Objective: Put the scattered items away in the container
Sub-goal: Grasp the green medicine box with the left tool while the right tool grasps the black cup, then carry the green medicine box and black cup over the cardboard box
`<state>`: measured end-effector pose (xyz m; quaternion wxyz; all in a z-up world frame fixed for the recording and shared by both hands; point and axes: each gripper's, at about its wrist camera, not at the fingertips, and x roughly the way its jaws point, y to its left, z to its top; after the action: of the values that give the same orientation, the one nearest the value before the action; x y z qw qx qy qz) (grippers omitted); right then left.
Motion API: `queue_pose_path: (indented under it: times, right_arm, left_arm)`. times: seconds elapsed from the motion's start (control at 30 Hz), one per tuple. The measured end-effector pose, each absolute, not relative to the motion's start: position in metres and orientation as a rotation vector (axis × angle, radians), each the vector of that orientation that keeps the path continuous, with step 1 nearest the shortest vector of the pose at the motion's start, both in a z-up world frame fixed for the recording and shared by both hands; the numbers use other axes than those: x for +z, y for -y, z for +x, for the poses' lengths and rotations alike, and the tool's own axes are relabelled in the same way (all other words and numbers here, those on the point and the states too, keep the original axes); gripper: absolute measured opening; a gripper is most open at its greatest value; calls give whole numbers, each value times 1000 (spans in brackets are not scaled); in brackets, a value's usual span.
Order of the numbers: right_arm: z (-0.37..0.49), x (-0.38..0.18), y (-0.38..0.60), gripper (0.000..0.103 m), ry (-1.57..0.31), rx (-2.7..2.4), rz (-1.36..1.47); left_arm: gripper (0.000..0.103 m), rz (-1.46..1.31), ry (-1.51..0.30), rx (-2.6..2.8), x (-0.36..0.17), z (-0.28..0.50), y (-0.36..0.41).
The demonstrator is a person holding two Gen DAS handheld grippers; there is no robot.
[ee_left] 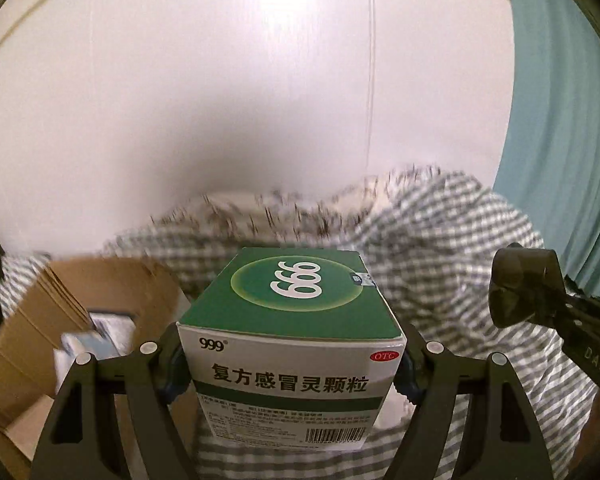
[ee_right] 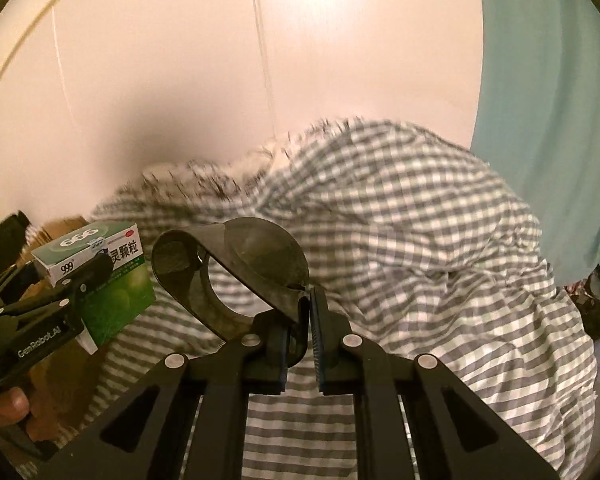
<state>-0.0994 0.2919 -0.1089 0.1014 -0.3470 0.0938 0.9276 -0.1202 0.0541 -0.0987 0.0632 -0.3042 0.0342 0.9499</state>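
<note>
The left claw [ee_left: 292, 364] grips a green-and-white medicine box [ee_left: 296, 320] by its two side faces, pads pressed flat against it, the box upright with its "999" top tilted away from the camera. In the right wrist view the same box [ee_right: 100, 276] shows to the left of the right claw, held up off the bed. A bit of a hand [ee_right: 10, 404] shows under the left claw's handle there.

The right claw [ee_right: 306, 334] is clenched on dark sunglasses [ee_right: 236, 272], its pads nipping the frame at one end, just beside the lens. The glasses jut forward and to the left from the pads, one lens facing up, the rest of the frame curling below. From the left wrist view the sunglasses [ee_left: 524, 288] hang to the right of the box, apart from it.

Below and to the left of the left claw sits an open cardboard box [ee_left: 52, 312], with some pale packets [ee_left: 96, 340] lying inside; they are blurred. The medicine box is above the bed just to the right of that carton, not in it.

Under both claws spreads a grey-and-white checked bed cover [ee_right: 400, 232], rumpled into a hump farther off. Beyond it stands a pale wall [ee_left: 220, 100], with a teal curtain [ee_right: 540, 120] to the right.
</note>
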Motion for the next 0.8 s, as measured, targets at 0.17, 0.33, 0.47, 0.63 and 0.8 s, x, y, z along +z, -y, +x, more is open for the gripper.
queue_pose_path:
  times: [0.17, 0.33, 0.47, 0.63, 0.8]
  right_arm:
    - [-90, -75, -277, 9, -288, 2789, -924]
    - [-82, -41, -261, 9, -305, 2835, -824]
    - [-77, -20, -247, 9, -298, 2867, -775]
    - [-74, 2, -226, 9, -284, 2896, -731]
    - [-70, 21, -211, 9, -287, 2907, -687]
  left_arm:
    - [79, -822, -56, 2897, -58, -111, -44]
    - [79, -786, 17, 2885, -22, -105, -28]
    - [79, -778, 30, 2860, 1, -104, -17]
    - [79, -677, -122, 2885, 30, -98, -12]
    - [79, -676, -98, 2851, 56, -101, 5]
